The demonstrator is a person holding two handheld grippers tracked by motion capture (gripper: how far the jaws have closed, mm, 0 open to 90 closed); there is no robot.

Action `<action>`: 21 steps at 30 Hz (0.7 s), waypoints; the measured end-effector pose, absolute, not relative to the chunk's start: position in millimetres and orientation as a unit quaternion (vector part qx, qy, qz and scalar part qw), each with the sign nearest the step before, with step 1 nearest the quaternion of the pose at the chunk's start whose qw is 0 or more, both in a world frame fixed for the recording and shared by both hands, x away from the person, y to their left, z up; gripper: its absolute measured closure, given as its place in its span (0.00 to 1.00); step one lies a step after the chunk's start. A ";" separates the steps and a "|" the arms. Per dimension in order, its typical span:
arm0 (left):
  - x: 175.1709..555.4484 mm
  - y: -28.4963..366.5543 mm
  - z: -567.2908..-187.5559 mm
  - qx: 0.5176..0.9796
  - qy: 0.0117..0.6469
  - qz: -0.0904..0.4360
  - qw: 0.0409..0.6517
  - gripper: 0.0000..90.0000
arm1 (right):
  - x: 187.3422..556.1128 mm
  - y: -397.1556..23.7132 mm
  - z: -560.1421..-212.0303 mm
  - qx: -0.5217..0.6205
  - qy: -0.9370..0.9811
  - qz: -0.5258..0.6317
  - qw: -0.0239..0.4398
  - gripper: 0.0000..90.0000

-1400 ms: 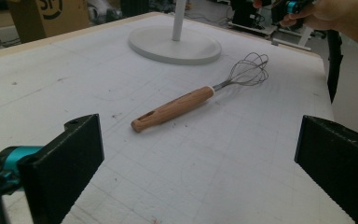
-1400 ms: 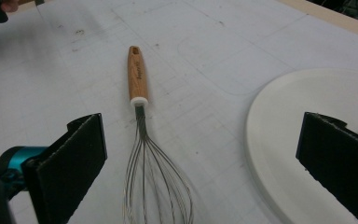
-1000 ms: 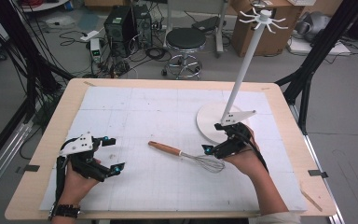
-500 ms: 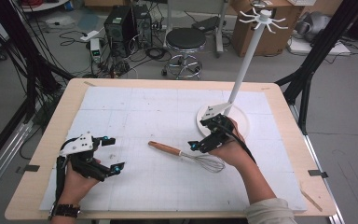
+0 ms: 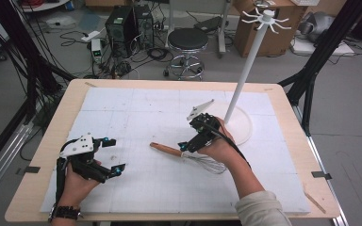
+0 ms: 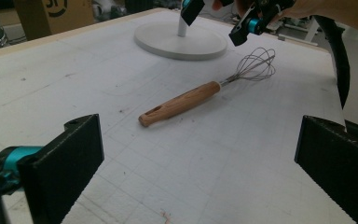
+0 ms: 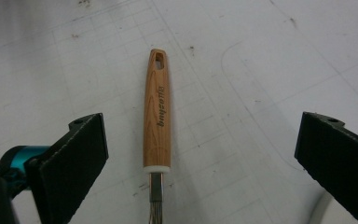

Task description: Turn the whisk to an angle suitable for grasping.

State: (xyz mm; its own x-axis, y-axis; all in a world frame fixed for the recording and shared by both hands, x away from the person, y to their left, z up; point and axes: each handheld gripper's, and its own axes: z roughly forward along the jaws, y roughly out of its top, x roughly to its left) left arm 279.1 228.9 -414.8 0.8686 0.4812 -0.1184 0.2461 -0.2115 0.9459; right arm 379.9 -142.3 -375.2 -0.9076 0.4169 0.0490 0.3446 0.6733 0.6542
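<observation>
Right tongs open, whisk centred between jaws on surface | left tongs open, idle | we judge whisk light, wires springy; grip rigid wooden handle mid-length.

The light is even and soft, coming from above, so the white foam-covered table looks bright without glare. The wooden-handled wire whisk throws only a faint shadow beside it. Around this whisk the grid is sharp; the black jaws near the lens are slightly blurred.
</observation>
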 end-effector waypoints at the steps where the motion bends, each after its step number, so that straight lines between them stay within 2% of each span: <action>1: 279.1 228.7 -414.8 0.772 0.235 0.101 0.582 0.02 | 380.6 -137.9 -379.7 0.213 0.916 0.336 0.049 0.01; 9: 279.5 228.2 -414.9 0.771 0.235 0.102 0.583 0.02 | 383.0 -127.5 -392.0 0.203 0.929 0.307 0.043 0.07; 12: 279.4 228.2 -414.8 0.770 0.236 0.102 0.584 0.02 | 383.6 -124.9 -393.6 0.192 0.936 0.294 0.037 0.16; 17: 279.6 228.1 -414.9 0.772 0.235 0.102 0.582 0.02 | 382.5 -119.7 -398.8 0.193 0.940 0.279 0.026 0.18; 20: 279.6 227.9 -415.0 0.772 0.236 0.103 0.581 0.02 | 381.6 -114.8 -403.8 0.183 0.947 0.264 0.011 0.29; 21: 279.7 228.0 -415.0 0.773 0.235 0.102 0.580 0.02 | 381.6 -114.8 -403.8 0.183 0.947 0.264 0.011 0.29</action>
State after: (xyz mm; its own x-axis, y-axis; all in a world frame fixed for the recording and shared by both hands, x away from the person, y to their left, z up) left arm 279.7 228.0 -415.0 0.8682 0.4828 -0.1150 0.2449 -0.2152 0.9454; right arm 381.6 -114.8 -403.8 -0.9328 0.3524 0.0755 0.3408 0.7942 0.5032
